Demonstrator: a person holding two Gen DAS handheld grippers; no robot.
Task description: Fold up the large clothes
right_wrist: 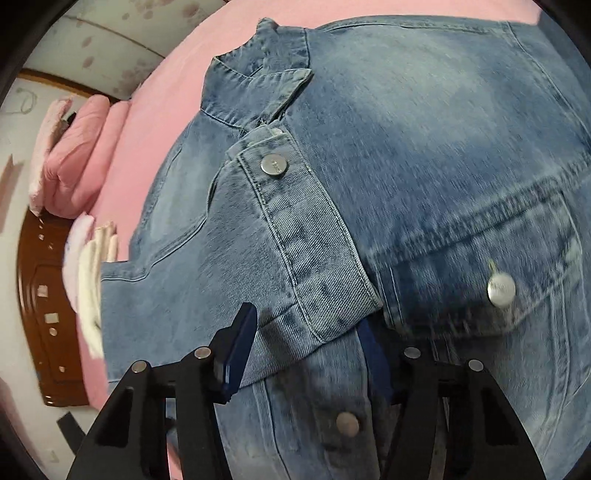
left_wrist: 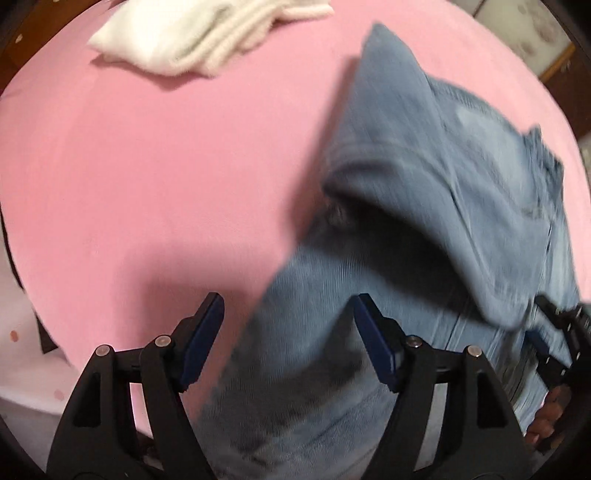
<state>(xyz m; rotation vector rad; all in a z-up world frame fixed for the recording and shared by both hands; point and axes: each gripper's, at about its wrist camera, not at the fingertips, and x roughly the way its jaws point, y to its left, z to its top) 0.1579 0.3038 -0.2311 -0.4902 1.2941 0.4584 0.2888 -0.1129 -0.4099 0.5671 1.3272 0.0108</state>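
Observation:
A light blue denim jacket (left_wrist: 436, 206) lies on the pink bed sheet (left_wrist: 147, 166), one part folded over the rest. My left gripper (left_wrist: 288, 317) is open and empty, hovering over the jacket's left edge. The right gripper shows at the right edge of the left wrist view (left_wrist: 554, 332). In the right wrist view the jacket (right_wrist: 424, 147) fills the frame, with its collar (right_wrist: 255, 81), a buttoned sleeve cuff (right_wrist: 306, 251) and a chest pocket (right_wrist: 491, 266). My right gripper (right_wrist: 306, 343) is open, its jaws either side of the cuff's end, not closed on it.
A folded white towel (left_wrist: 192, 33) lies at the far edge of the bed. Folded pink bedding (right_wrist: 81, 158) and white cloth (right_wrist: 88, 295) sit at the bed's left side, beside a brown wooden headboard (right_wrist: 40, 314).

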